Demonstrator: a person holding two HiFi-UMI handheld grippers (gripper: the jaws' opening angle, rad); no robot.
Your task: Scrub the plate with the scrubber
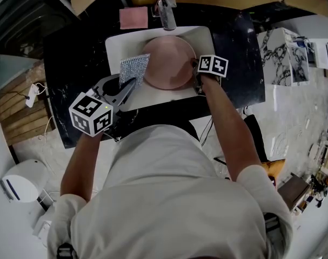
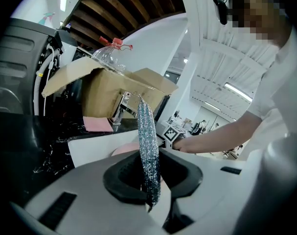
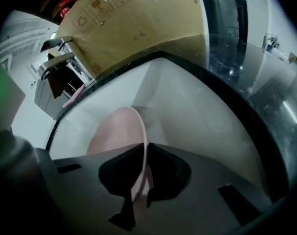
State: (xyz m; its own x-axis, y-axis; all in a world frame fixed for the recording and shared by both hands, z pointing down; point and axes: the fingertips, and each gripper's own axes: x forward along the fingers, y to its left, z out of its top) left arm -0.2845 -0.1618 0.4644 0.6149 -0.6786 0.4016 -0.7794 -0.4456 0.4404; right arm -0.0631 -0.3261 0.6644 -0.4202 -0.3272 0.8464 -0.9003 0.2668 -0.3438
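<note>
Plainly, over the sink (image 1: pixel 120 45), the right hand-held gripper (image 3: pixel 141 155) is closed on the pink plate (image 3: pixel 116 131) by its rim alone, so hard scrubbing could twist it loose. The left hand-held gripper (image 2: pixel 150 177) pinches the scrubber (image 2: pixel 147 141) by one edge, just beside the plate, and it may fold or slip. The box (image 3: pixel 138 23) beyond shows recycling and umbrella symbols, with no readable words.

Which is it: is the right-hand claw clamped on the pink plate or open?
Clamped. The right gripper grips the rim of the pink plate, a jaw on either side, over the white sink.
</note>
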